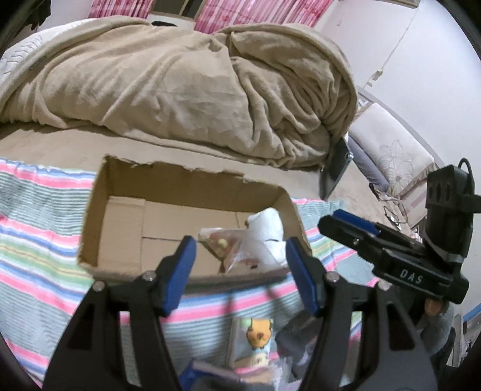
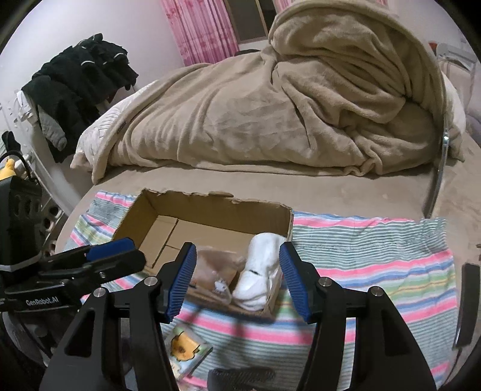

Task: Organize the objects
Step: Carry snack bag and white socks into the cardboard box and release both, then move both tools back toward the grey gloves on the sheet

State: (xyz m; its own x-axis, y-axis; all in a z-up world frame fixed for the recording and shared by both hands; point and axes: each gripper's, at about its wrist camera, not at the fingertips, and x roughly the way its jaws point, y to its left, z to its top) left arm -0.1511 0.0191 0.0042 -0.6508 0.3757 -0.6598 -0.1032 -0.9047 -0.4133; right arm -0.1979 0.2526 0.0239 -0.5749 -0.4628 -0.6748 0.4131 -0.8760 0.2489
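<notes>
**Both grippers open and empty above the striped cloth; the items lie in the box**

Nearest the left wrist camera, the left gripper [image 1: 240,276] holds its blue pads spread with nothing between them. Under its fingers, at the near edge of the striped cloth [image 1: 39,240], lies a small card with a yellow cartoon figure [image 1: 255,334], with some blurred blue and clear things beside it that cannot be made out. The right gripper [image 2: 237,278] stands likewise: pads apart, gripping nothing, hanging over the near rim of the cardboard box [image 2: 210,210].

The box sits on the striped cloth, open at the top, its far wall torn along the edge. In its near right corner lie a white sock-like bundle [image 2: 258,270] and, touching it on the left, a clear plastic bag [image 2: 216,270] with small items inside. The rest of the box floor is bare cardboard.

Beyond the box, on the bed, a tan blanket [image 2: 255,114] is heaped high. Dark clothes [image 2: 75,81] hang at the far left by the wall, and pink curtains [image 2: 198,27] close the back.
</notes>
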